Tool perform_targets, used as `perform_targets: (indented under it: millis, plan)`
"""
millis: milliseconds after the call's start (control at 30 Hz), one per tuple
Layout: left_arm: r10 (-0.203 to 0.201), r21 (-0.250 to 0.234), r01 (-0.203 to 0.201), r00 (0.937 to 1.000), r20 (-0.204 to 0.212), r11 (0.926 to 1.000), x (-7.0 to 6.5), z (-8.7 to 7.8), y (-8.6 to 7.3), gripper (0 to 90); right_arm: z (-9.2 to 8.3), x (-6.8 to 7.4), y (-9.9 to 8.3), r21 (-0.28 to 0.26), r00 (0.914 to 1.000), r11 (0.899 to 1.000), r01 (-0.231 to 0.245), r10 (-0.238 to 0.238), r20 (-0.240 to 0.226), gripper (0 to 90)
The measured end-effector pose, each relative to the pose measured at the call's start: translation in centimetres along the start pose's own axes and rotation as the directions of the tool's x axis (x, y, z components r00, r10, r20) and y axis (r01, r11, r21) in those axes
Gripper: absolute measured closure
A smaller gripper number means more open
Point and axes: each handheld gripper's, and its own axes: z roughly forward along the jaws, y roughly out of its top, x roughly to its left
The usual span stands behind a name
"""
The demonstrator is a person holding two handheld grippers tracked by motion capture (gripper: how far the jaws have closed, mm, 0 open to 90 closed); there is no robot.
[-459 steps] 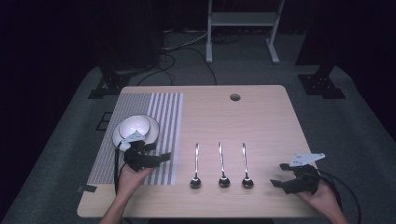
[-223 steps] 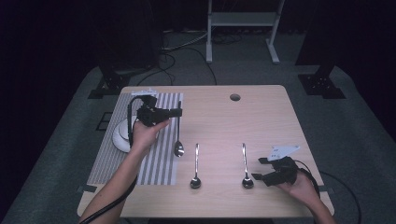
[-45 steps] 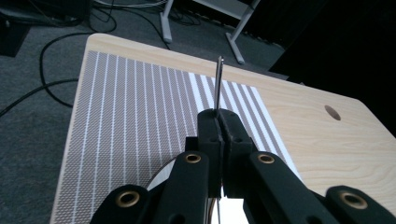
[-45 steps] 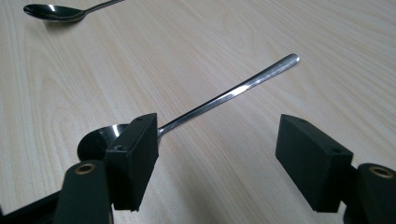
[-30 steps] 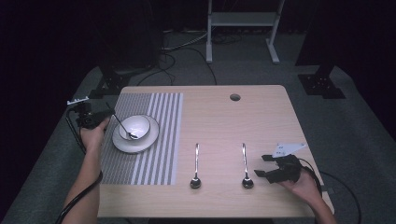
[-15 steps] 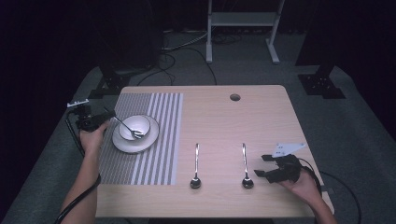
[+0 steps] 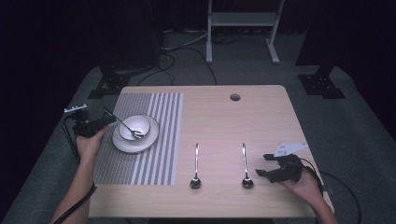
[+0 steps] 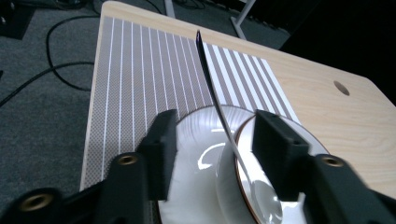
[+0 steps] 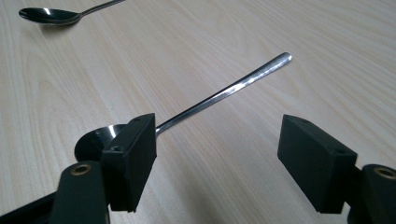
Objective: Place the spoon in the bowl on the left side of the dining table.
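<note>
Steel shows in the white bowl (image 7: 134,128), where one spoon (image 7: 123,123) now leans on the rim, released by the left gripper (image 7: 95,125), whose jaws stand parted around its handle. Earlier three spoons lay on the bench (image 7: 261,116); two remain, and the right gripper (image 7: 267,164) is held wide open beside the nearer spoon (image 7: 245,165), as before.

The left gripper (image 7: 105,122) is held by the left hand (image 7: 88,142) at the left edge of the table, its jaws pointed to the right and set apart, as seen in the left gripper view (image 8: 212,144). The left forearm is extended up from the bottom left corner of the high view. The right gripper (image 7: 263,164) is held low by the right hand (image 7: 301,183) near the front right corner, pointed left, with its jaws spread wide in the right gripper view (image 9: 217,149).
</note>
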Motion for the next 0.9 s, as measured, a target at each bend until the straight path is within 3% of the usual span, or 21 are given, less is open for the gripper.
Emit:
perform_targets:
  millis: [533, 900]
  plan:
    - [0.07, 0.035, -0.071, 0.9973, 0.02, 0.9969, -1.0, -1.5, -1.7, 28.7, -0.3, -0.3, 0.0, -0.006, 0.9998, 1.0, -0.015, 0.015, 0.014, 25.9]
    - [0.122, 0.046, -0.125, 0.9914, 0.046, 0.9912, -2.7, -2.1, -2.4, 18.8, -0.6, -0.4, 0.0, -0.014, 0.9997, 1.0, -0.018, 0.018, 0.019, 25.5]
